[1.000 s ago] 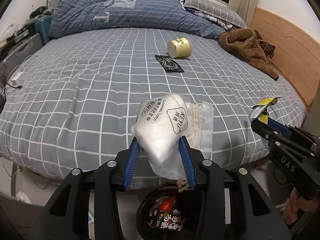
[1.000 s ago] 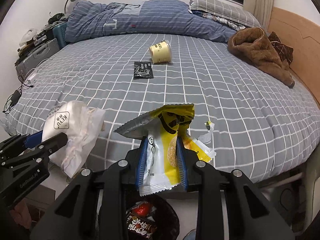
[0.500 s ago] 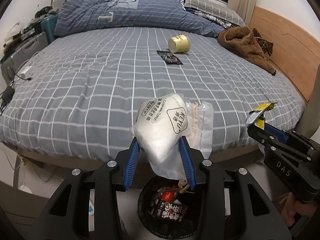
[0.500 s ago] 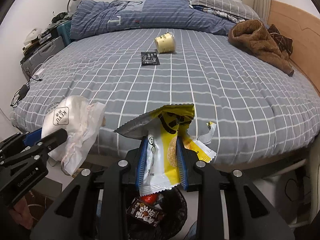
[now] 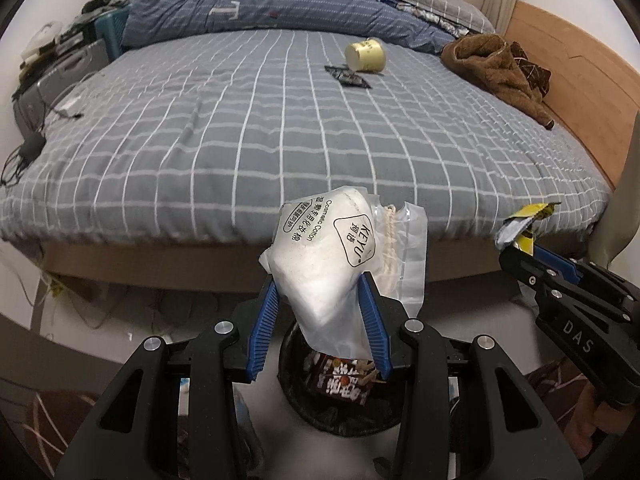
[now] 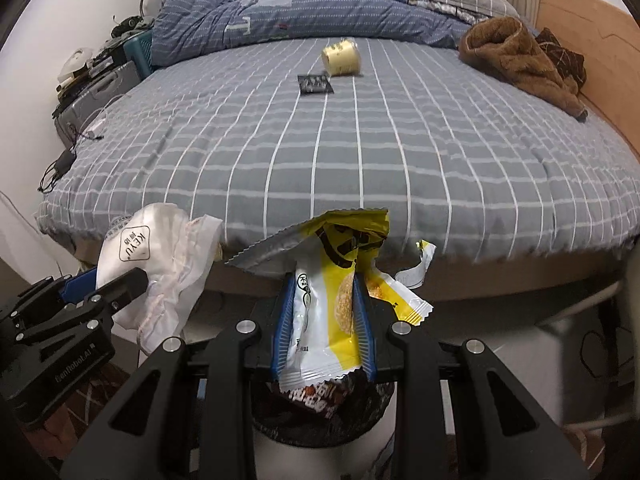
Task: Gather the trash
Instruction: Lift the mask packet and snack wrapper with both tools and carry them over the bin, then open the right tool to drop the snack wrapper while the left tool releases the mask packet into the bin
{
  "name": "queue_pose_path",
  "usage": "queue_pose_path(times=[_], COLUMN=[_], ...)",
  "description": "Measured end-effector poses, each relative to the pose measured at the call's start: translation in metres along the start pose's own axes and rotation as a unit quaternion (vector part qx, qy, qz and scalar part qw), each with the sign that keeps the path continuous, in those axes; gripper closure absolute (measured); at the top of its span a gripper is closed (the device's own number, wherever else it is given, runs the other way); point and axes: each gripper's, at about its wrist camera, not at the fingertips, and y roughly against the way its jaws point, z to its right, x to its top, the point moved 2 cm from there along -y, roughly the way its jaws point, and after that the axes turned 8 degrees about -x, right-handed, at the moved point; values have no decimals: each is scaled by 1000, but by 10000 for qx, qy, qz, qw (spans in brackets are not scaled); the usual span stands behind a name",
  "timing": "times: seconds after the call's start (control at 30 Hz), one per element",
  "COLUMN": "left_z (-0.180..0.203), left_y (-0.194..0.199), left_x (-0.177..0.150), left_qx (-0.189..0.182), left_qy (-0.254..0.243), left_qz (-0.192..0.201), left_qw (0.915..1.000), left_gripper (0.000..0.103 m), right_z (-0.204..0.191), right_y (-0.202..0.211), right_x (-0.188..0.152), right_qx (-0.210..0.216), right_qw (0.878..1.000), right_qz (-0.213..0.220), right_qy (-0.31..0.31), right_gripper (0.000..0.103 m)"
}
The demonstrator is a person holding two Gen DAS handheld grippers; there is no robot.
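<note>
On the checked bed [image 5: 240, 128] at twelve o'clock lie a yellow cup [image 5: 365, 55] and a black sachet [image 5: 347, 76]. Below, a dark bin [image 5: 340, 396] waits. The left gripper [image 5: 320, 300] clamps a cotton-pad bag [image 5: 324, 264]; the right gripper [image 6: 324, 304] pinches a yellow wrapper [image 6: 324, 292].

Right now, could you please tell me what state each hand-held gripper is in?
Left hand-held gripper: closed on the white cotton-pad bag.
Right hand-held gripper: closed on the yellow snack wrapper.
</note>
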Motion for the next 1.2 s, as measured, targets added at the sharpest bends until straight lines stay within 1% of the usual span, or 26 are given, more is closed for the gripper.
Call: queue_pose_path(times=[0.33, 0.5, 0.73, 0.9, 1.2], left_z=[-8, -11, -17, -23, -38], left_y=[9, 6, -11, -33, -68], left_x=[-33, -44, -56, -68, -74], left_qx=[86, 117, 122, 108, 147], left_qy=[72, 73, 136, 181, 269], left_qz=[-195, -273, -454, -674, -958], left_qw=[9997, 9995, 9988, 9975, 9949], left_gripper=[63, 63, 63, 63, 63], right_z=[-11, -15, -16, -20, -36], right_y=[8, 2, -17, -34, -80], right_x=[-31, -43, -59, -64, -72], right_qx=[-9, -16, -48, -30, 30], right_qw=[9997, 9992, 9979, 9970, 9927], right_qz=[-211, -366, -604, -734, -1137], right_qy=[78, 152, 218, 260, 392], right_gripper=[76, 76, 76, 76, 74])
